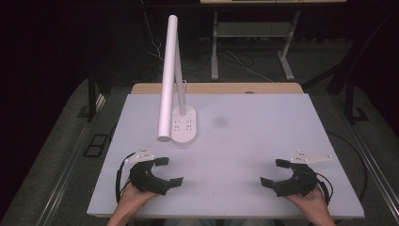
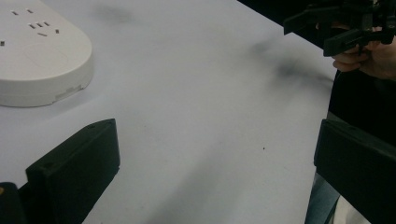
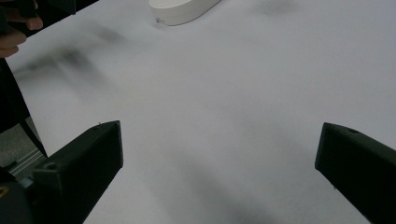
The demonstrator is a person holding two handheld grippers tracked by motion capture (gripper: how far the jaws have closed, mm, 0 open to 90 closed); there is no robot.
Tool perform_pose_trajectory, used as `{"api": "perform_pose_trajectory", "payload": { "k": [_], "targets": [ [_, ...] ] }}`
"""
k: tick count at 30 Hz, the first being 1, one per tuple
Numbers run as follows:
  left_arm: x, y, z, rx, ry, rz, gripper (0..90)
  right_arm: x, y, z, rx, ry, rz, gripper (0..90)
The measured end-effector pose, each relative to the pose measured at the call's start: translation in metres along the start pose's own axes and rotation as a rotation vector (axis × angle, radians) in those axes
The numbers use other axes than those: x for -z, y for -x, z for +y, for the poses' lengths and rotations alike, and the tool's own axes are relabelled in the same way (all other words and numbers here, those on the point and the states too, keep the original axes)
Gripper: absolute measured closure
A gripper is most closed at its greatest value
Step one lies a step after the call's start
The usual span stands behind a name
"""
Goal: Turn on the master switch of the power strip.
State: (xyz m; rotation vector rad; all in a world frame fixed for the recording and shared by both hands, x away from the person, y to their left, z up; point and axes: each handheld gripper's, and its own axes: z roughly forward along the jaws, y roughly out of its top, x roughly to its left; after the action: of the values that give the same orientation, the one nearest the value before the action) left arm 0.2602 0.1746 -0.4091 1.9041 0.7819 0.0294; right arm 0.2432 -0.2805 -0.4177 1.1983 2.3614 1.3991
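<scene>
High view: a white desk lamp (image 1: 178,113) standing on the left-centre of the pale table (image 1: 263,141), well apart from both tools. Oval base (image 1: 184,125) flat on the surface, a slim stem rising from it, a long tubular head (image 1: 167,80) slanting out over the base toward the near side. Left gripper (image 1: 162,170) near the front-left edge, jaws spread wide, holding nothing. Right gripper (image 1: 273,172) near the front-right edge, likewise wide and empty. Each held in 1 hand from below.

Left gripper view: the lamp base (image 2: 39,51) at upper left, smooth hard plastic with small markings on top, resting flat. Own 2 black jaws far apart over bare table. Other gripper (image 2: 336,28) at upper right, in a hand.

Right gripper view: rounded end of the base (image 3: 182,9) at the top edge, well beyond the open jaws.

Judgement on handling: probably rigid and light up top, weight low in the base; glossy shell likely slippery. Head and stem apt to lever or tip if grabbed high. Best hold likely across the base's narrow width, or low on the stem beside the base, with the second tool steadying the head.
</scene>
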Motion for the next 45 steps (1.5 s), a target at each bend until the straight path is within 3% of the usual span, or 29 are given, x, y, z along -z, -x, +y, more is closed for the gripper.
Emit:
{"api": "perform_pose_trajectory", "payload": {
  "k": [13, 25, 45],
  "targets": [
    [0.002, -0.004, 0.016, -0.007, -0.028, -0.006, 0.0, 0.000, 0.001, -0.001, -0.001, 0.001, -0.005, 0.3],
    [0.011, -0.015, 0.029, 0.004, -0.029, 0.019, 0.0, 0.000, 0.001, -0.001, 0.002, 0.002, -0.006, 0.3],
    [0.010, -0.028, 0.057, -0.024, -0.084, 0.026, 0.0, -0.001, 0.001, -0.001, 0.006, -0.009, 0.005, 0.3]
  ]
}}
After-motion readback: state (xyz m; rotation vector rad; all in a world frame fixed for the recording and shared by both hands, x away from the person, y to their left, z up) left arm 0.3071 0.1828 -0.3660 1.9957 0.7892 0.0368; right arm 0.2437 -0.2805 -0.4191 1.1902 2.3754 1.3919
